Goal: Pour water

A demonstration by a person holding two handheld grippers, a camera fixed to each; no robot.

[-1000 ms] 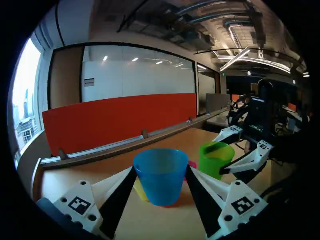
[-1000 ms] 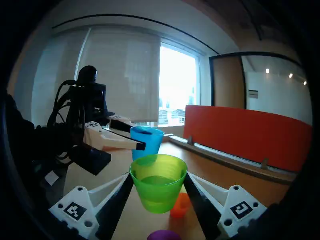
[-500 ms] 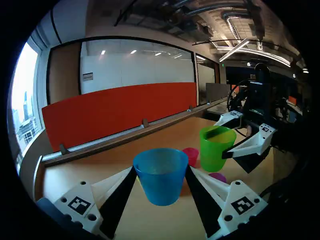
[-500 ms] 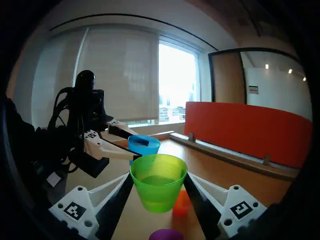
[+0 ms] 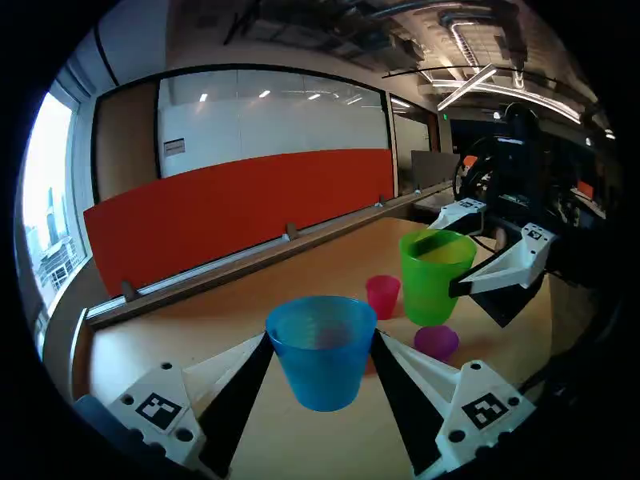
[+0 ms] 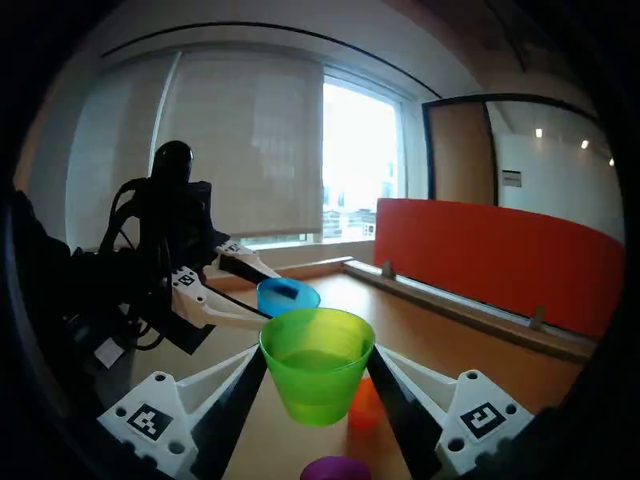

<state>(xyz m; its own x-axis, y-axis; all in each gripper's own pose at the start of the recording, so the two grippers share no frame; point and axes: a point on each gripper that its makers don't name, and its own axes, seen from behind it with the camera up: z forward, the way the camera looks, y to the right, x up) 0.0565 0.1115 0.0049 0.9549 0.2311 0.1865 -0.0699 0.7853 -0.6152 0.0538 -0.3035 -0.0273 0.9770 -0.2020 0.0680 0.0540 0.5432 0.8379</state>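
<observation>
In the left gripper view my left gripper (image 5: pixel 322 364) is shut on a blue cup (image 5: pixel 322 352), held upright above the wooden table (image 5: pixel 240 320). To its right the right gripper (image 5: pixel 460 264) holds a green cup (image 5: pixel 432 276). In the right gripper view my right gripper (image 6: pixel 317 376) is shut on that green cup (image 6: pixel 317 372), upright and holding some water. Behind it and a little to the left, the blue cup (image 6: pixel 286 296) sits lower than the green rim, between the left gripper's fingers (image 6: pixel 212 300).
A small pink cup (image 5: pixel 382 296) and a purple cup (image 5: pixel 436 342) stand on the table between the grippers; an orange cup (image 6: pixel 364 404) and the purple cup (image 6: pixel 334 468) show under the green one. A red partition (image 5: pixel 240 208) runs along the table's far edge.
Both cups have risen off the table, so the small cups below have come into sight. In the right gripper view the blue cup has sunk lower, behind the green cup's rim.
</observation>
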